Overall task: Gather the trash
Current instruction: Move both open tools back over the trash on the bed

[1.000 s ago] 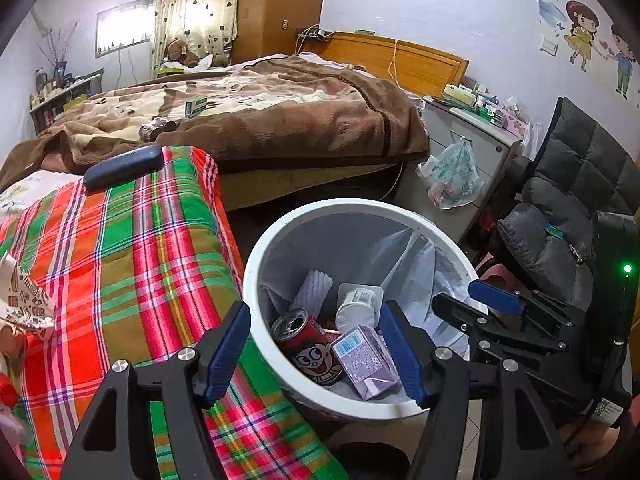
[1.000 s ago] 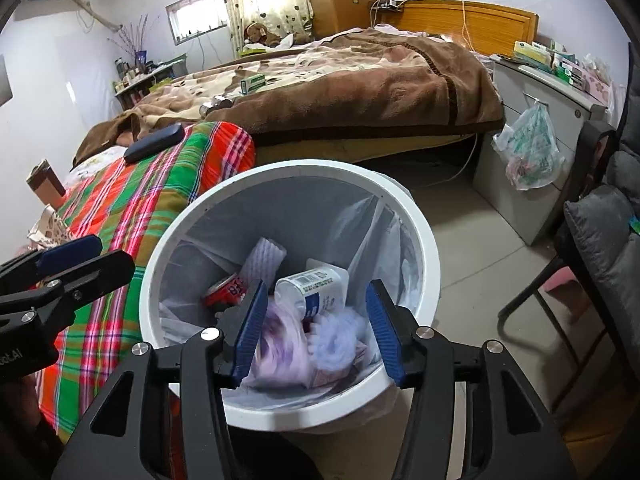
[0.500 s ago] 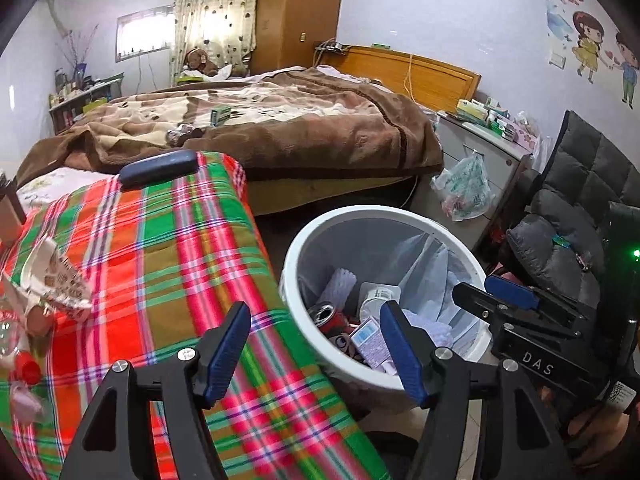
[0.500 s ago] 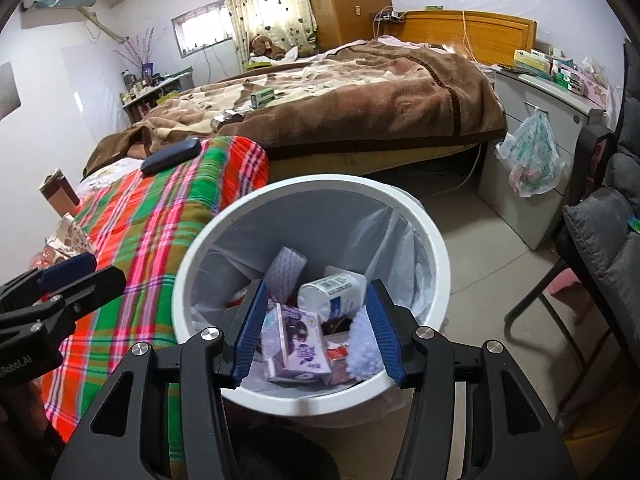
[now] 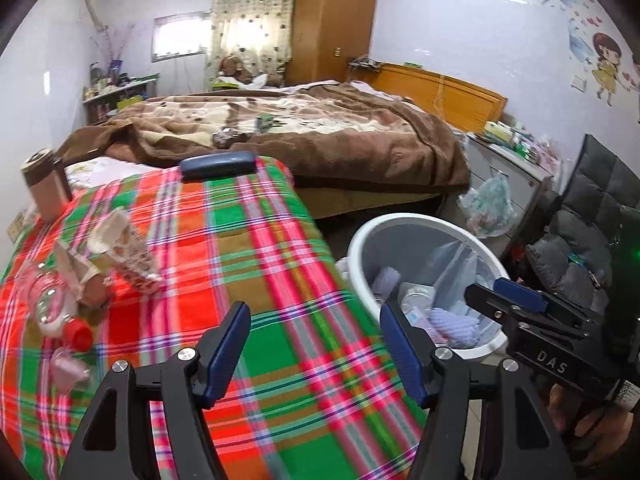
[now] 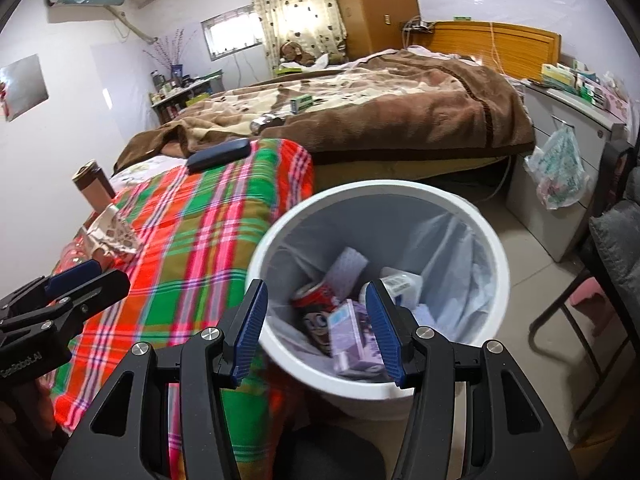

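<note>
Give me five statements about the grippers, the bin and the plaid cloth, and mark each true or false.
1. The left gripper holds a bottle. False: its jaws stand open with nothing between them.
2. The white trash bin already holds a red can and a purple carton. True.
3. The right gripper is empty. True.
4. The plaid cloth has no litter on it. False: a crumpled paper wrapper and a clear plastic bottle with a red cap lie near its left edge.
5. The dark blue case lies inside the bin. False: it lies at the far end of the plaid cloth.
</note>
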### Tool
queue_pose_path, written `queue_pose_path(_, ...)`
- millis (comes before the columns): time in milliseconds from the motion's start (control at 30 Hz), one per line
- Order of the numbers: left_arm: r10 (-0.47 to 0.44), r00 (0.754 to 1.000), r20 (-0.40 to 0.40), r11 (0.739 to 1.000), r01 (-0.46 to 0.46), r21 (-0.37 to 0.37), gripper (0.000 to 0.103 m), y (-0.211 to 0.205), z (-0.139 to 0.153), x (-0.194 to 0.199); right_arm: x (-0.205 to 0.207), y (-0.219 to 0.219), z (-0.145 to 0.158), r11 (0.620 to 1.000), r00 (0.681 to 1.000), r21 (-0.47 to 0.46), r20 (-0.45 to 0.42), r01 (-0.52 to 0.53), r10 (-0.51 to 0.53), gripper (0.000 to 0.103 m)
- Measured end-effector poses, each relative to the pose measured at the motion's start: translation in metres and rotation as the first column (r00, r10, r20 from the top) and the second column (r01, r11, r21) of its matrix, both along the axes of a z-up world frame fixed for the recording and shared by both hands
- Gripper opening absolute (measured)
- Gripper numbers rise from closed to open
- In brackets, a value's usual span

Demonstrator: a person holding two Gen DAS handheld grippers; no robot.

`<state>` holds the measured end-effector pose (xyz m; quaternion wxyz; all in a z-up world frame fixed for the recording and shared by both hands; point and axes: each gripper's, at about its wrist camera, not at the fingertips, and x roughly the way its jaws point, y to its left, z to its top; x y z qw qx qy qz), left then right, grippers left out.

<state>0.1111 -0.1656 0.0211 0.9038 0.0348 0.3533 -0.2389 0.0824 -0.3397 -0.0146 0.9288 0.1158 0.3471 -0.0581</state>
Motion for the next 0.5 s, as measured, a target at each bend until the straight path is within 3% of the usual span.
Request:
queue_pose_path(300,0.121,0.993,0.009,0.993,-0.121,0.003,0.067,0.056,-0.004,0.0,0.005,0.034,0.001,0.996,0.996,-0.003,0.019,-0.086,0.086,0.053)
queue_pose_path(500,0.229,0.973,-0.002,0.973,-0.229,-0.001,0.067,0.104,-0.009,0.002,0.014,0.057,-0.001,0.99,0.989,-0.001,0.023,-0.144,0.144,0.053)
